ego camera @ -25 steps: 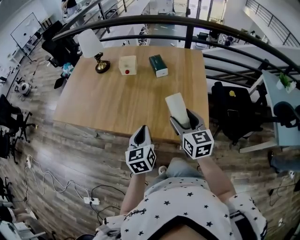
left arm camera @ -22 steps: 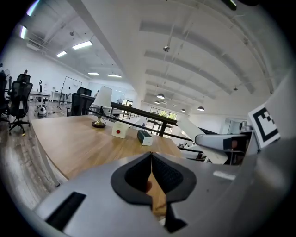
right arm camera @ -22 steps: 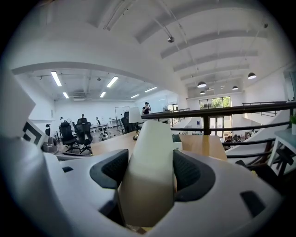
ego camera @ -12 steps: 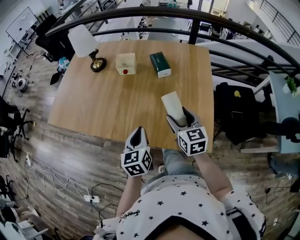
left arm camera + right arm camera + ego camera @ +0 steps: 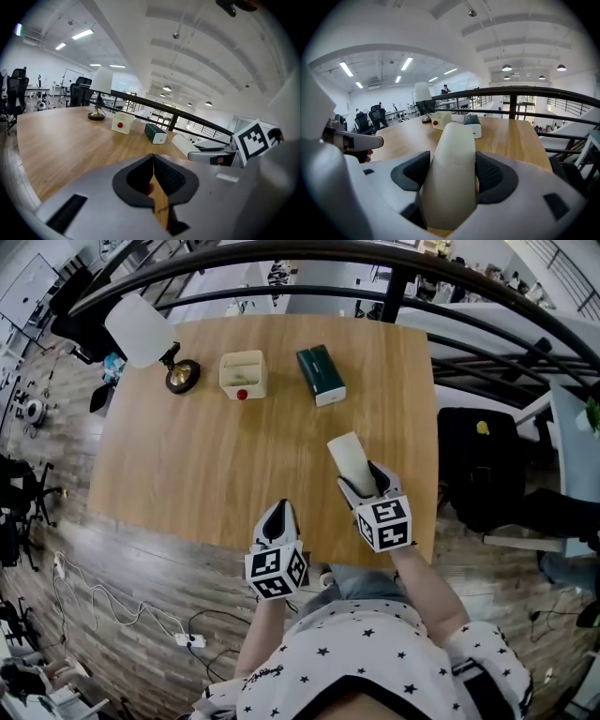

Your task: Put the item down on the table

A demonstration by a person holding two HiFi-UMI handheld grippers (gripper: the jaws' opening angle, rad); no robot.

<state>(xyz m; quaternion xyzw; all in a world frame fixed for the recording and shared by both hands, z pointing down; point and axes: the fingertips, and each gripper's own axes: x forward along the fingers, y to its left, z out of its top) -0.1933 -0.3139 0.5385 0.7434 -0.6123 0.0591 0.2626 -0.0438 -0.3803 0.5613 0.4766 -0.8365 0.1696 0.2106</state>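
Right tool (image 5: 361, 484) grasps the white bottle (image 5: 347, 457): lower it onto the bare table (image 5: 206, 456) at 12 o'clock, then release. Left tool (image 5: 278, 519) is clenched and empty.

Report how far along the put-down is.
Done: the cream item hangs over the table's near right part. In hand: the right gripper is clamped on it, apparently clear of the wood; the left gripper is shut, empty. Left: lower it, open the jaws, withdraw.

No legible text, brand, number or sign on anything in view.
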